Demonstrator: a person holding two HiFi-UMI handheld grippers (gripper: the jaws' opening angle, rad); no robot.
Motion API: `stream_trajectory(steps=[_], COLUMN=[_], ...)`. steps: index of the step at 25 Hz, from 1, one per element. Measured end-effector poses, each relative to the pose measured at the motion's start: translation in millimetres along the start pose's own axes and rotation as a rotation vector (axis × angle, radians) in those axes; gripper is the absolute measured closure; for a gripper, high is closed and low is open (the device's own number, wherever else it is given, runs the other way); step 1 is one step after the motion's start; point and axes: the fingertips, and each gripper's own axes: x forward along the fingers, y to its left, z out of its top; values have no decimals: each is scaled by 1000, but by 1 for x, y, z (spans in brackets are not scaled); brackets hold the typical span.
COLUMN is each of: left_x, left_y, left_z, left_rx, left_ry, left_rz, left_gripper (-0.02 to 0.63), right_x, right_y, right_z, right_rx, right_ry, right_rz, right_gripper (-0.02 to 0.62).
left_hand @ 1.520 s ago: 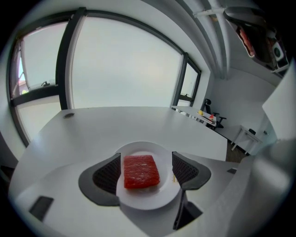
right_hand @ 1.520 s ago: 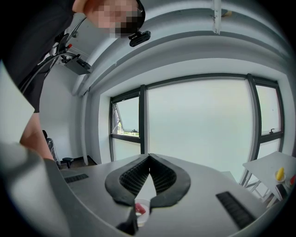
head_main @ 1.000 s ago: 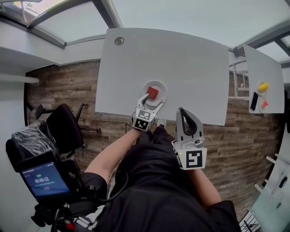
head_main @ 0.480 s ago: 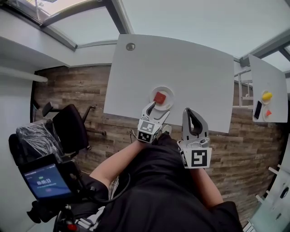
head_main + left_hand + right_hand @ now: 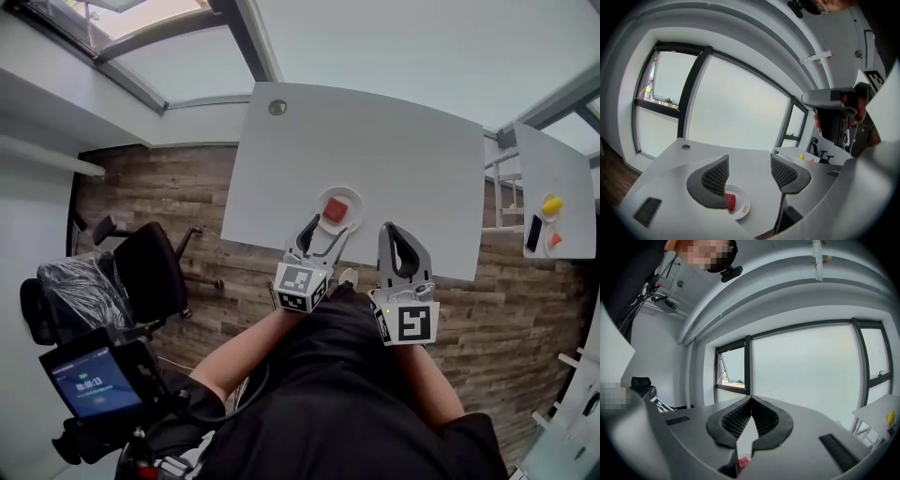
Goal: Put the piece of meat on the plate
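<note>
The red piece of meat (image 5: 335,208) lies on the small white plate (image 5: 356,210) near the front edge of the white table (image 5: 394,159). My left gripper (image 5: 325,231) hangs above and just in front of the plate, open. Its jaws have just been closing a little, with nothing between them. In the left gripper view the meat (image 5: 730,201) and the plate (image 5: 742,209) show below, past the left gripper (image 5: 750,171). My right gripper (image 5: 401,246) is shut and empty, to the right of the plate. In the right gripper view the right gripper (image 5: 750,404) points level over the table.
A second white table (image 5: 553,169) at the right carries a yellow object (image 5: 553,202), a dark phone (image 5: 534,233) and a small red thing (image 5: 555,240). A black office chair (image 5: 150,267) stands on the wood floor at the left. A screen device (image 5: 89,382) is at lower left.
My left gripper has risen and drawn back from the plate, off the meat, which stays lying on the plate. The right gripper has hardly moved.
</note>
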Motion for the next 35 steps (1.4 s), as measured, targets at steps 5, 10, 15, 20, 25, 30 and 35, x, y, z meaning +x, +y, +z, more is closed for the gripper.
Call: stream_trajectory(steps=[5,10,15,20,25,30,35], left_x=[-20,-30,-41,-41,-48,-57,-62], left_y=[-4,-13,-17,-17,-11,-6,-3], left_z=[42,62,68,73,84,98,113], left_rx=[11,22,86,86,117,134,175], left_ry=[-95,-123,-151,-191,-201,-240,-319], left_rz=[17,-22,10,19,56,84,111], left_gripper=[357,403,495,584,584,590,600], right_x=[0,2,1,2,6,8,13], right_y=[5,7,5,6,11,21,15], right_z=[7,7,6,6,10,14,15], right_rx=[-9,-13,-16,-25,-27,-28,-26], right_ry=[-16,-21,-18,-13,-22,-34,-42], right_rz=[8,15,11,6,16,29,15], right_gripper=[591,591,591,591,591,591,591])
